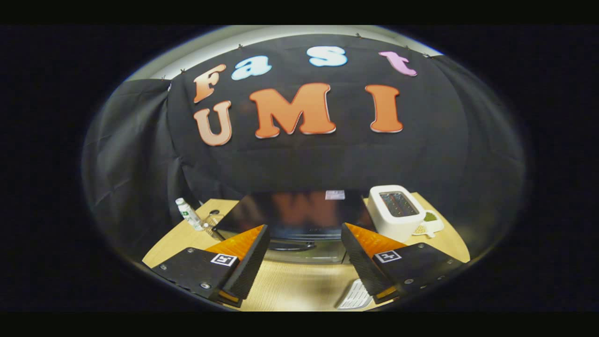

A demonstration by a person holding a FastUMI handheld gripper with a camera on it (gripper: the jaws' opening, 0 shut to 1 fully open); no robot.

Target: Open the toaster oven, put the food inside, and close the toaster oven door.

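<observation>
Toaster oven (299,224) sits on the wooden table (299,285) just ahead of the gripper (305,234), its dark glossy top facing up and its door with a curved handle (292,245) closed. The gripper's jaws are spread wide apart, grasping nothing, and the oven's front shows in the gap between the two fingers (248,255). Near the right finger a small pale ridged item (355,296) lies on the table. Farther left stands a white bottle (188,214), tilted. Farther right, beside the oven, is a white toaster (395,211), with a small white dish of green food (430,217) just beside it.
</observation>
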